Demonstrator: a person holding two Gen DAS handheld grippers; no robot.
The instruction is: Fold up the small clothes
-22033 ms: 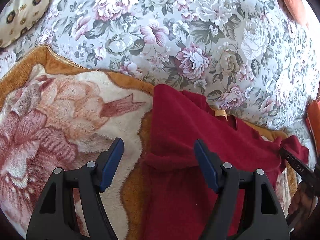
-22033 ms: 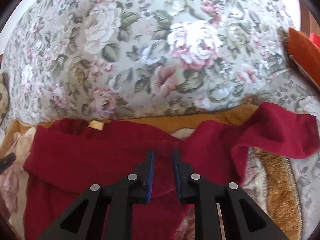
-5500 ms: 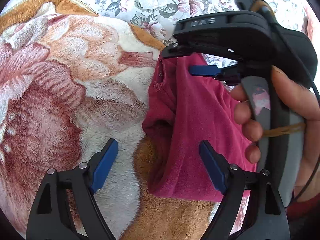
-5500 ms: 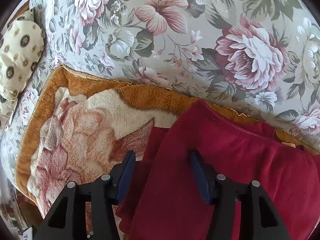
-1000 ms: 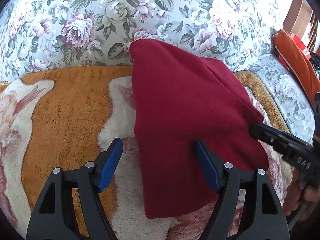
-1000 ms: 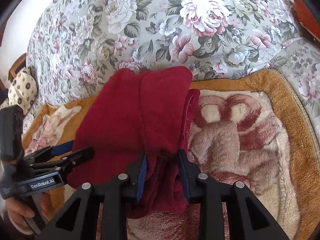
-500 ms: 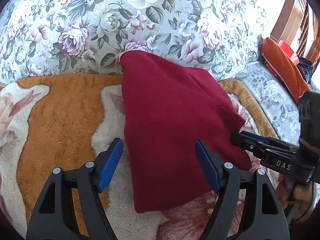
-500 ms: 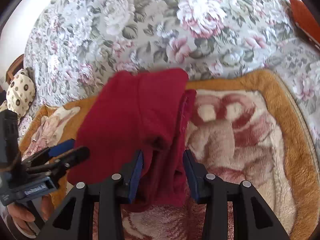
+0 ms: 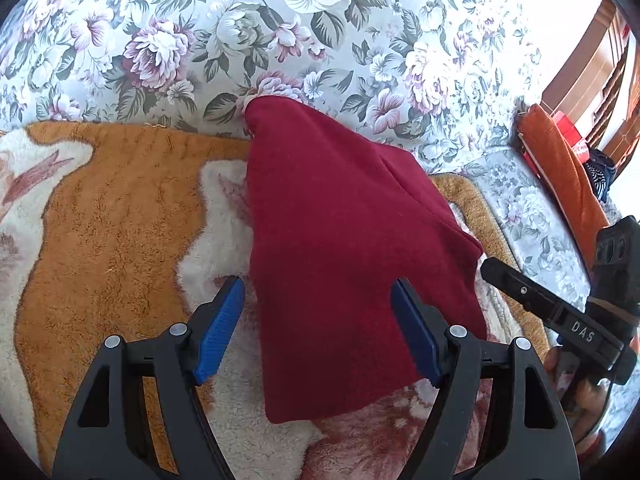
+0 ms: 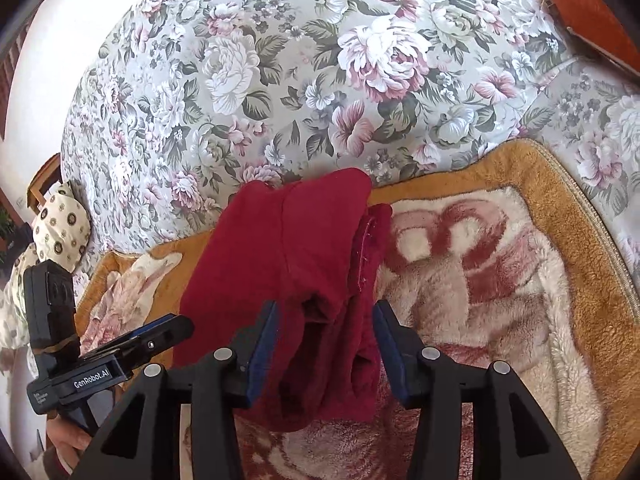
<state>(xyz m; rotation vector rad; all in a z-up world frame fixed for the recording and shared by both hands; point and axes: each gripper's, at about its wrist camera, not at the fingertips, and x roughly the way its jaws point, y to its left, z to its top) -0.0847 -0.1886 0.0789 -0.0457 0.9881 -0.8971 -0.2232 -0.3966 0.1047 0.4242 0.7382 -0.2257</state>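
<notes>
Folded garment [image 9: 340, 248] lay on blanket [image 9: 100, 220], far end touching sofa back [image 9: 240, 32] behind. Left gripper [image 9: 316, 328] hovered over near left edge, right gripper [image 10: 324, 340] straddled near right edge, pads apart from cloth. Cushion [image 10: 60, 224] sat far left; bag [image 9: 560, 168] leaned far right.

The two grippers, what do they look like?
Both are black plastic with two fingers, silver screw heads and ribbed blue pads. The left gripper reads GenRobot.AI on its side in the right wrist view; the right gripper reads DAS in the left wrist view. Each carries a black box behind it.
</notes>
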